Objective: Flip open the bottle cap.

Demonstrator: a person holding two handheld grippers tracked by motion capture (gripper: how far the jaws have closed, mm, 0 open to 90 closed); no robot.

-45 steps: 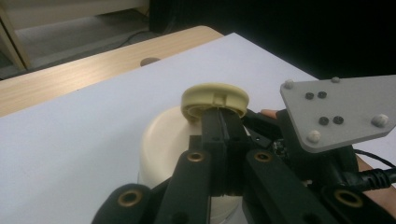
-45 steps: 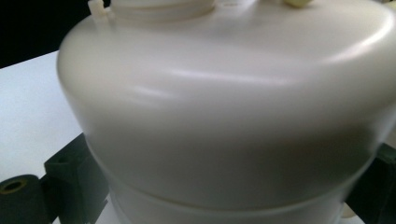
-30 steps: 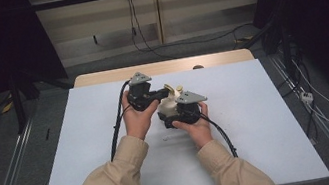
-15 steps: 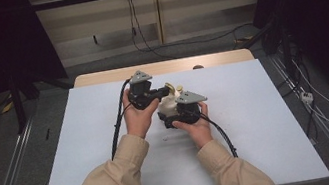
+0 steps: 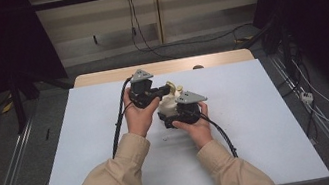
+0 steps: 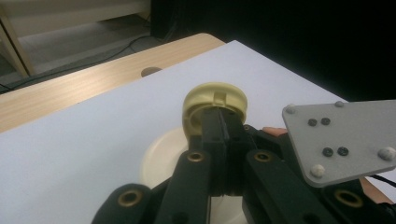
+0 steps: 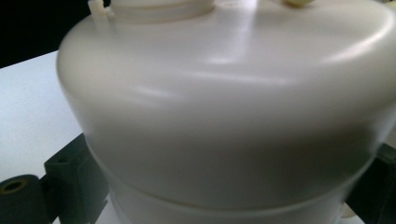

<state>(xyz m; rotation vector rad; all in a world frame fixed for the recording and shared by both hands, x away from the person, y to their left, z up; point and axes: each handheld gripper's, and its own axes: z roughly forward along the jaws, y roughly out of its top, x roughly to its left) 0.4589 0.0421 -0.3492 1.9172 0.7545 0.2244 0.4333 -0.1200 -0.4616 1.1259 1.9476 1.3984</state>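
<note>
Jar (image 5: 168, 104) sits mid-desk (image 5: 259, 122), its cream body braced between my right tool's (image 5: 176, 113) jaws, which clamp its sides so it can't spin, I judge. My left tool (image 6: 223, 122) comes in from above, jaws pinched together on the yellowish cap (image 6: 215, 100), seemingly gripping its ridge to twist it.

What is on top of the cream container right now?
A yellowish round cap sits on the cream container, with the left tool shut at its near edge. The cap covers the opening, so the container's inside is hidden.
</note>
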